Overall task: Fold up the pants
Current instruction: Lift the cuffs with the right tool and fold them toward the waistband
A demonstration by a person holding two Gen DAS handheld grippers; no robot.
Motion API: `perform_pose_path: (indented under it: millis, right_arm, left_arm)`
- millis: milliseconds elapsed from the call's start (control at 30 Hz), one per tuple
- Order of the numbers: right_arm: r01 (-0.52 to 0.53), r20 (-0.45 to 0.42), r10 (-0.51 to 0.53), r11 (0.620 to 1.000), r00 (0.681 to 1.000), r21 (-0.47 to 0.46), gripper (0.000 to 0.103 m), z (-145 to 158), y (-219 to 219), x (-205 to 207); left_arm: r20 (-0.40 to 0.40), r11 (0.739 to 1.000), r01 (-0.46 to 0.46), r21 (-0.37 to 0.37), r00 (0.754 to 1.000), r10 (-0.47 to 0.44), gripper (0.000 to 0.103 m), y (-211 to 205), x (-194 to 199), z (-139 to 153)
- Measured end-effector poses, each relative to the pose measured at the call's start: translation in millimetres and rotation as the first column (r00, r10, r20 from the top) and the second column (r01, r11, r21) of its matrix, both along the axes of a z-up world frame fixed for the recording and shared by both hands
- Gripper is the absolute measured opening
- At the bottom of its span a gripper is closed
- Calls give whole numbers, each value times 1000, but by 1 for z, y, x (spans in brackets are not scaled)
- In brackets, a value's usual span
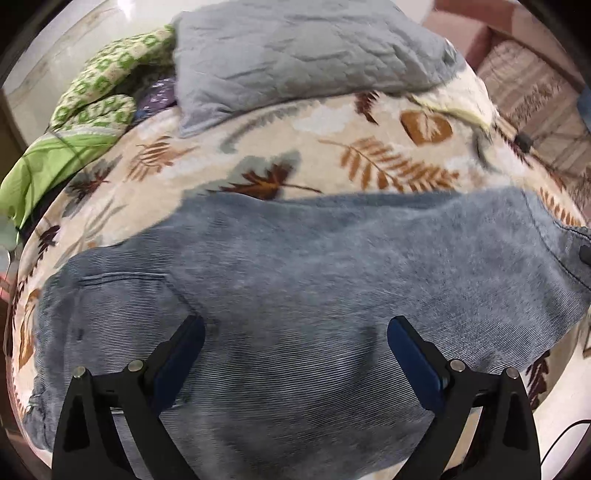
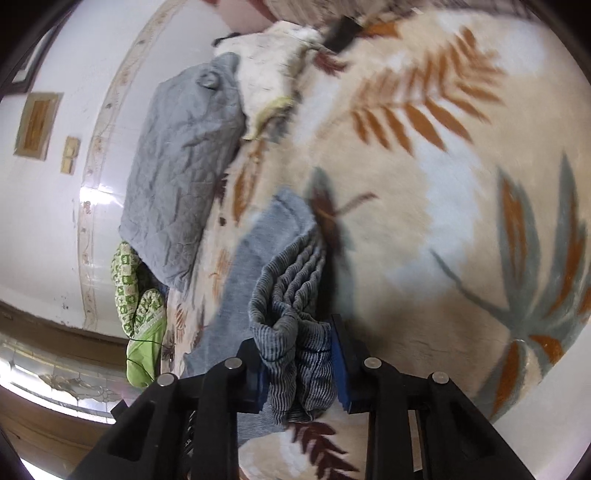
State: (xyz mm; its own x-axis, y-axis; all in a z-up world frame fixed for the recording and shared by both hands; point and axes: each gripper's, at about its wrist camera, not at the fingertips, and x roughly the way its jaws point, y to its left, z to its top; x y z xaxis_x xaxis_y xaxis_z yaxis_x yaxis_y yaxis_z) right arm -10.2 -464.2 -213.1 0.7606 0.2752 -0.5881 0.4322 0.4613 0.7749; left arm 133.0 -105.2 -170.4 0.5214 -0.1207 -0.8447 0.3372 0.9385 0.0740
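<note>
1. Left wrist view: the left gripper (image 1: pixel 295 332) hovers with jaws wide and empty over blue-grey corduroy pants (image 1: pixel 295 277), which lie flat on a leaf-print fleece blanket (image 1: pixel 258 147). It should bite ribbed cloth only.
2. Right wrist view: the right gripper (image 2: pixel 299 354) pinches a bunched corduroy edge; lift it evenly, keeping the layers together.

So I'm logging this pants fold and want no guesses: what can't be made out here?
- Left wrist view: the pants run off the bottom edge, partly behind the open left gripper.
- Right wrist view: the right gripper covers the cloth it clamps; which part is unclear.
- Dark object on the blanket: blurred, unidentifiable.
</note>
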Motion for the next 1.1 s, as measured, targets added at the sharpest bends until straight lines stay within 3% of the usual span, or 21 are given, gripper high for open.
perform_pose_path:
  millis: [167,367,500,567,667,767,867,933,1100]
  right_arm:
    - [-76,38,81,990,996,-118,29,52,35,26]
    - [-256,49,278,931,959,-261,29,94,145,62]
    - [-394,2,411,875,912,-279,29,82,223,83]
    - [-494,-47,497,840,866,-226,29,63,257,104]
    - [-568,-139,551,808,823,-157,39,24,293,124]
    - [-594,-125,584,801,802,-76,60,-2,303,130]
    - [-620,-79,616,783,784,-45,68,5,294,126]
    - [-626,-35,625,778,780,-51,68,19,279,119]
    - [-501,11,505,857,863,-119,68,45,218,109]
  left_arm:
    - [31,996,-69,-59,997,71,99,43,0,23]
    - [75,984,-151,-92,985,158,99,97,-7,43]
    - [103,974,-206,-97,971,215,99,133,-16,49]
    - [105,967,-236,-100,964,246,99,152,-20,48]
    - [98,957,-276,-90,954,285,99,172,-23,42]
    - [82,953,-294,-76,951,300,99,181,-23,35]
    - [76,956,-286,-70,954,291,99,175,-22,33]
    - [83,962,-263,-77,960,269,99,163,-23,35]
    - [112,986,-152,-65,981,159,99,113,-24,43]
